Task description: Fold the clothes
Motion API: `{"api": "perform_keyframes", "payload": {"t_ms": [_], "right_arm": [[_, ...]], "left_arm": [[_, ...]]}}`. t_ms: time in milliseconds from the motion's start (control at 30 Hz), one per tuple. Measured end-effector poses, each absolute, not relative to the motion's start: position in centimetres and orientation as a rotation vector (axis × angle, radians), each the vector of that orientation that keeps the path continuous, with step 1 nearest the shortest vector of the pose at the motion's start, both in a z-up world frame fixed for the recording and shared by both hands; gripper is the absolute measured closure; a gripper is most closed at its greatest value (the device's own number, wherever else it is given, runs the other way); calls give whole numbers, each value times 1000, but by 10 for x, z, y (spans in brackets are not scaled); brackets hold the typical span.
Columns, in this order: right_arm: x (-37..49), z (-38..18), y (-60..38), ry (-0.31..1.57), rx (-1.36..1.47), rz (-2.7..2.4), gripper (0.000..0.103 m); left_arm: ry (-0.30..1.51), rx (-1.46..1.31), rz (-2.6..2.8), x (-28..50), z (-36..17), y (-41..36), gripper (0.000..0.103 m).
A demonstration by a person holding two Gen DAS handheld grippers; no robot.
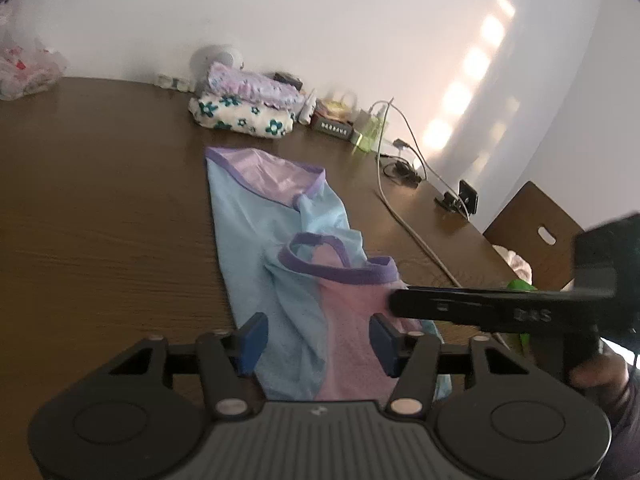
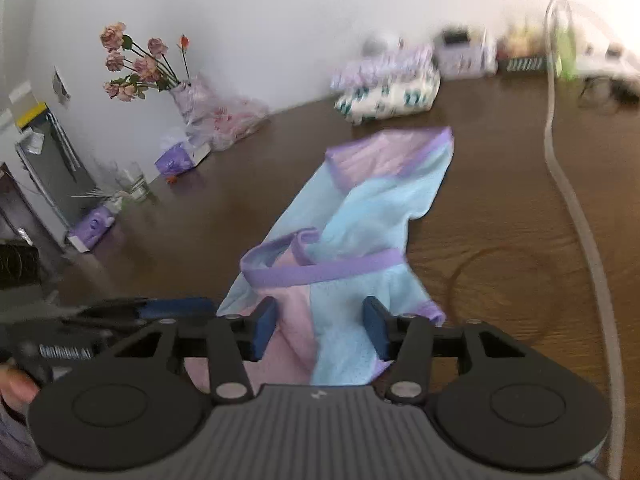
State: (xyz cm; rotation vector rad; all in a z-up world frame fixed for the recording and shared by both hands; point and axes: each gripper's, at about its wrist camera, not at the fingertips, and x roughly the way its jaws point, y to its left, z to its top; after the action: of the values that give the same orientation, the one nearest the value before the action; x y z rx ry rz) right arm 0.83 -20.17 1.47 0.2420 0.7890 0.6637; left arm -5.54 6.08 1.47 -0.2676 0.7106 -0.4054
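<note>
- The garment (image 1: 280, 264) lay lengthwise on the table (image 1: 100, 200), its near end bunched between both grippers, its far end flat.
- It was judged light, thin and limp; it would sag and crease wherever unsupported, and looked neither slippery nor fragile.
- The purple binding (image 2: 320, 270) at the openings looked firmer, so the corners there were judged the best hold.
- Panels were pale blue and pink, and the fabric was wrinkled mid-length.
- The left gripper (image 1: 320, 344) was spread, cloth lying between its pads.
- The right gripper (image 2: 320, 330) was likewise spread over the near end.
- A folded pile (image 1: 244, 108) sat beyond the garment.
</note>
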Motion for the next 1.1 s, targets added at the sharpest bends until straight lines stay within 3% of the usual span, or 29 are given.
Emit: {"api": "perform_keyframes", "payload": {"t_ms": [33, 233, 300, 367, 400, 533, 600, 633, 667, 700, 733, 867, 933, 967, 1000, 1100], "right_arm": [[12, 14, -200, 791, 260, 667, 99], [6, 38, -191, 692, 249, 777, 98], [13, 32, -194, 718, 277, 765, 88], [20, 26, -198, 745, 305, 753, 82], [24, 22, -199, 758, 318, 747, 80], [25, 17, -209, 760, 366, 739, 41], [23, 15, -209, 765, 354, 735, 36], [22, 14, -209, 767, 348, 734, 36], [24, 11, -206, 781, 344, 731, 39], [27, 7, -203, 800, 341, 727, 60], [31, 3, -201, 826, 366, 746, 96], [33, 3, -204, 828, 467, 804, 97], [29, 3, -200, 815, 390, 716, 82], [27, 3, -199, 807, 351, 672, 82], [26, 4, -197, 800, 313, 628, 74], [4, 20, -192, 678, 193, 580, 67]], "left_arm": [[720, -269, -406, -54, 12, 62, 99], [721, -339, -406, -62, 5, 78, 94], [732, -380, -411, -56, 3, 83, 79], [717, -379, -396, -49, 6, 83, 51], [704, -364, -397, -46, 8, 81, 50], [693, -347, -402, -28, 14, 76, 50], [713, -353, -408, -16, 12, 73, 52], [715, -359, -407, -13, 11, 73, 62], [716, -365, -407, -10, 10, 73, 83], [702, -381, -419, -11, 11, 74, 93], [686, -399, -432, -12, 12, 76, 96], [639, -423, -409, -16, 18, 79, 94], [672, -384, -338, -9, 14, 73, 84], [698, -366, -302, -6, 10, 70, 83], [707, -359, -289, -4, 9, 69, 83], [676, -370, -295, -8, 11, 73, 70]]}}
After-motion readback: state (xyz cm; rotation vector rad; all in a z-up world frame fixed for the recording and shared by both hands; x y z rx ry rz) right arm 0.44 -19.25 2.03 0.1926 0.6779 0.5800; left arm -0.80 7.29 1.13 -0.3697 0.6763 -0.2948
